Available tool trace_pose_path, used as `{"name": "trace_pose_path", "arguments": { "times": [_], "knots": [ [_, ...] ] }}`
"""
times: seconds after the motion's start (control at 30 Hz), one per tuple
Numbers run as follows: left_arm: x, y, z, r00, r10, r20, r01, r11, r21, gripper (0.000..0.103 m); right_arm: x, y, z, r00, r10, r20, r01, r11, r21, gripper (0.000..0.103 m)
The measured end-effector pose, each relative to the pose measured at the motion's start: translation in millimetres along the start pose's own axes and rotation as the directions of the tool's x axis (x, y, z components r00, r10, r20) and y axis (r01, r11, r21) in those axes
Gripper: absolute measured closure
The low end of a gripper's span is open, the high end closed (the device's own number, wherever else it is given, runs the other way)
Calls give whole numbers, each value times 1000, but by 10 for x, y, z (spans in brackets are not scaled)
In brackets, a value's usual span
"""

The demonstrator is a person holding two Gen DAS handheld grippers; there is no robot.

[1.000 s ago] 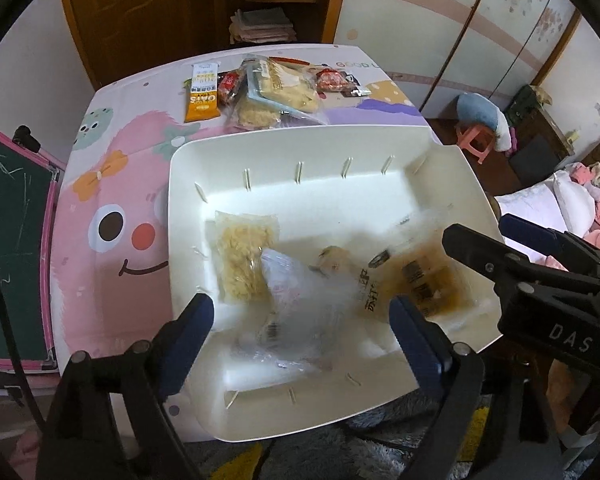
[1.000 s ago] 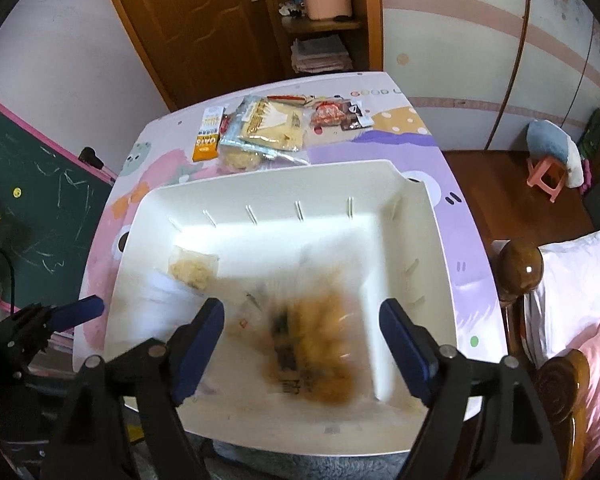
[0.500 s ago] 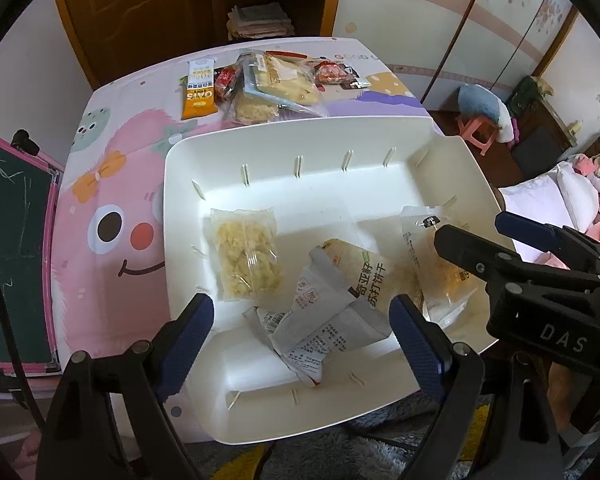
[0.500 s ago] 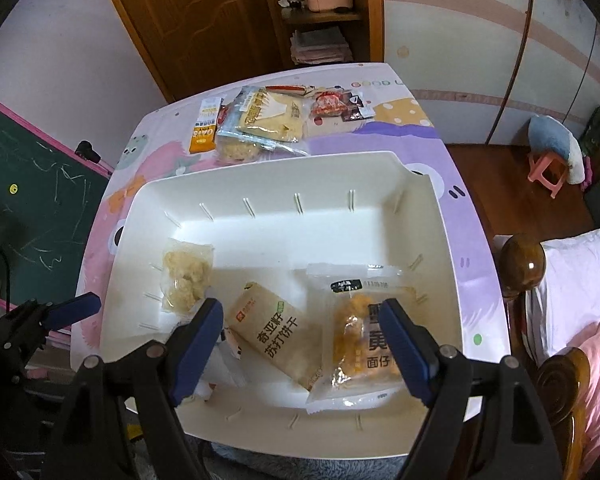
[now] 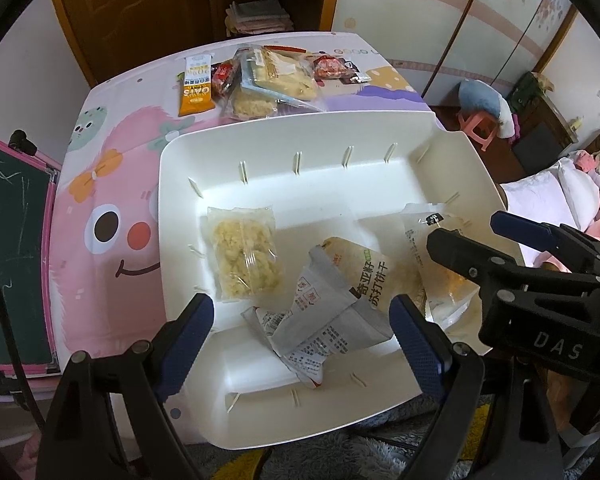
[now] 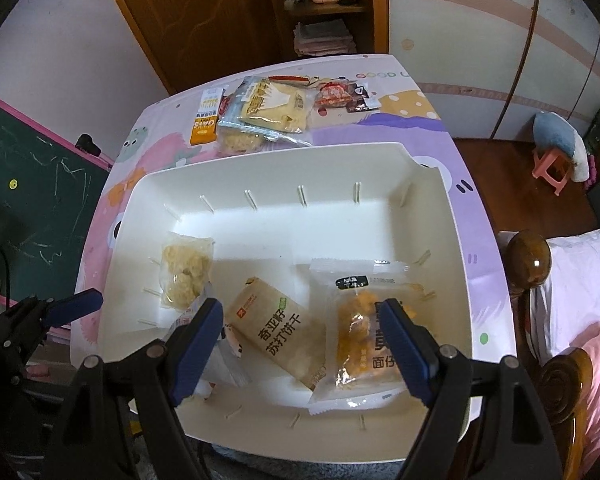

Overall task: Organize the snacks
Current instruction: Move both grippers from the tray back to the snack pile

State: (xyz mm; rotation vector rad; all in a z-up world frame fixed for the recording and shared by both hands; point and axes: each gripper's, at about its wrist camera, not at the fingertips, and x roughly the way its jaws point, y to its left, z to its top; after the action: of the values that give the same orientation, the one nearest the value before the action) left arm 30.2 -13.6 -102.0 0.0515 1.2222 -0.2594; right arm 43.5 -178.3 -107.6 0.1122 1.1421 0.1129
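A white tray [image 5: 300, 192] stands on the table's near end. In it lie a clear pack of yellow crumbly snack [image 5: 244, 252], a beige cracker pack [image 5: 364, 276] propped on a grey-white packet [image 5: 320, 332], and a bread pack [image 5: 420, 236] partly hidden behind my right gripper. My left gripper [image 5: 302, 340] hovers open above the near packets, holding nothing. In the right wrist view my right gripper [image 6: 300, 344] is open over the cracker pack [image 6: 276, 328] and the bread pack [image 6: 364, 320], apart from both. The clear pack [image 6: 184, 272] lies to the left.
More snacks are piled at the table's far edge: an orange bar [image 5: 196, 88], clear bags of yellow snacks [image 5: 276, 76] and a red pack [image 5: 332, 68]. A green chalkboard [image 6: 32, 200] stands left. A wooden bedpost [image 6: 528, 260] and bed are at the right.
The packets that were a blur dropping into the tray a second ago have landed and lie still. Both grippers have stayed open and almost in place.
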Motion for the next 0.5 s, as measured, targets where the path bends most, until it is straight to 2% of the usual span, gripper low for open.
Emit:
{"name": "trace_pose_path", "arguments": {
  "times": [0.27,0.5],
  "knots": [
    [53,48,63,1000,9,3,-9,1000,-3,14,28,25,38,1000,7,18,-7,1000,-18,22],
    [67,146,170,1000,17,20,-17,1000,-22,14,-156,12,142,986,12,168,-11,1000,-9,22]
  ]
}}
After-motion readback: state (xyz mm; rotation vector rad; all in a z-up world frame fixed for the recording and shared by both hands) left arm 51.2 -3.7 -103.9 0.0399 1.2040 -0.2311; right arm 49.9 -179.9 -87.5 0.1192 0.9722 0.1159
